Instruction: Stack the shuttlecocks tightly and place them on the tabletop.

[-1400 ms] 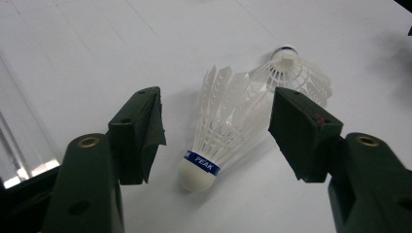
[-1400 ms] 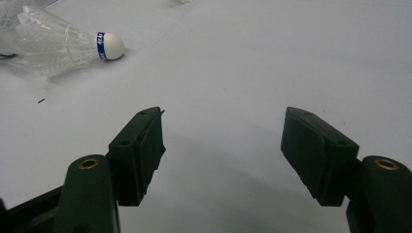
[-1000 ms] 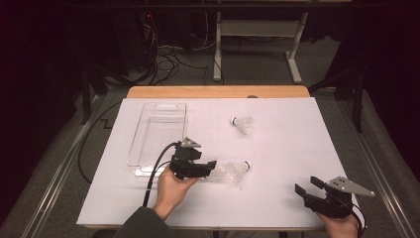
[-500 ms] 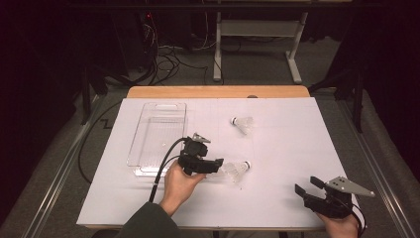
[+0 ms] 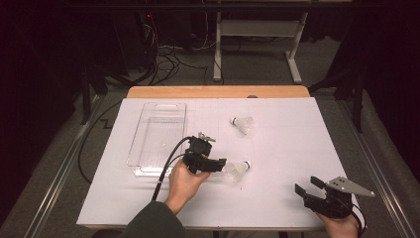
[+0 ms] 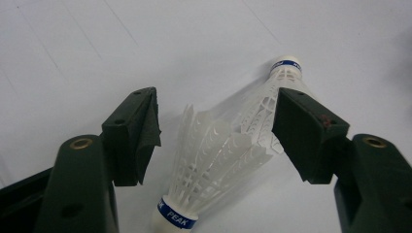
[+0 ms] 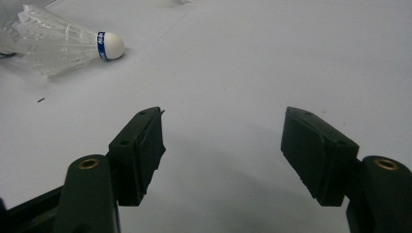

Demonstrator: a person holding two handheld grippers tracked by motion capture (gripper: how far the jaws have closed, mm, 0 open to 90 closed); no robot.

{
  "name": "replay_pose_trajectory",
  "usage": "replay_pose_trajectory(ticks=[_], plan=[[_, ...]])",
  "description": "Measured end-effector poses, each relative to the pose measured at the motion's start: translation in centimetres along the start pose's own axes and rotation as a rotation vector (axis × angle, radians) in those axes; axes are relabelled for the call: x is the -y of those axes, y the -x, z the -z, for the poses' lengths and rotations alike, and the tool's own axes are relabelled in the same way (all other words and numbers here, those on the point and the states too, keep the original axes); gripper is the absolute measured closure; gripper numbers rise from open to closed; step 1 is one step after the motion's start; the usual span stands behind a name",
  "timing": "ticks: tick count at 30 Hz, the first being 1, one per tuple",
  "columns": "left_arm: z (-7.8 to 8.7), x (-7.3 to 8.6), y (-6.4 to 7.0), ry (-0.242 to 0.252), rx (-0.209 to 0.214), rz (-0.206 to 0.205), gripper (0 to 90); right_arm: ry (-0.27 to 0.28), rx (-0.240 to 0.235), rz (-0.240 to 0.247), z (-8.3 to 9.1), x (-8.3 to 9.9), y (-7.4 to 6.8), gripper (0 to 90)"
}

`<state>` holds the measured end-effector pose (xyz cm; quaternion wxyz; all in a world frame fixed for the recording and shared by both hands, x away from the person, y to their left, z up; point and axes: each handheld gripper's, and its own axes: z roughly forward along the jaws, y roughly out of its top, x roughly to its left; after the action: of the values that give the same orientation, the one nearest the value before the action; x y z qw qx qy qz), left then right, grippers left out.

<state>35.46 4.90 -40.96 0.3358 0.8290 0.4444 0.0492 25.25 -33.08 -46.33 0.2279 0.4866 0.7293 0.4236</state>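
Observation:
Two white shuttlecocks lie with their feather skirts overlapping, one (image 6: 194,174) with its cork near me and the other (image 6: 277,82) with its cork pointing away. My left gripper (image 6: 216,121) is open with a jaw on either side of the pair, not pressing them. From above, the left gripper (image 5: 219,164) sits just left of that pair (image 5: 236,170) at mid-table. A third shuttlecock (image 5: 242,124) lies farther back. My right gripper (image 5: 307,185) is open over bare paper near the front right; its own view (image 7: 223,141) has a shuttlecock (image 7: 63,41) at upper left.
A clear plastic tray (image 5: 143,144) stands left of the left gripper on the white paper-covered table (image 5: 287,148). A black cable (image 5: 168,161) trails from the left gripper over the tray's near corner. The wooden table edge (image 5: 218,91) runs along the back.
The left gripper has moved right, so its open jaws now straddle the two overlapping shuttlecocks. The right gripper has stayed where it was.

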Motion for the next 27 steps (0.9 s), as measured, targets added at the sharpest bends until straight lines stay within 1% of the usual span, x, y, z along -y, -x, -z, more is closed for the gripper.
replay_pose_trajectory(ticks=[13,17,21,27], plan=[[-0.76,-0.04,-0.01,-0.030,-0.007,0.014,36.0,0.001,-0.006,-0.001,0.00,0.00,0.02,32.5],[-0.89,-0.05,-0.01,-0.037,-0.003,0.018,37.5,0.004,-0.010,0.001,0.00,-0.01,-0.01,32.5],[-1.00,-0.03,0.00,-0.055,-0.006,0.015,38.9,0.005,-0.011,0.002,0.01,-0.01,-0.01,32.4],[-0.98,0.00,-0.15,-0.062,-0.006,0.016,43.0,0.007,-0.010,0.005,0.03,-0.01,-0.03,32.4]])
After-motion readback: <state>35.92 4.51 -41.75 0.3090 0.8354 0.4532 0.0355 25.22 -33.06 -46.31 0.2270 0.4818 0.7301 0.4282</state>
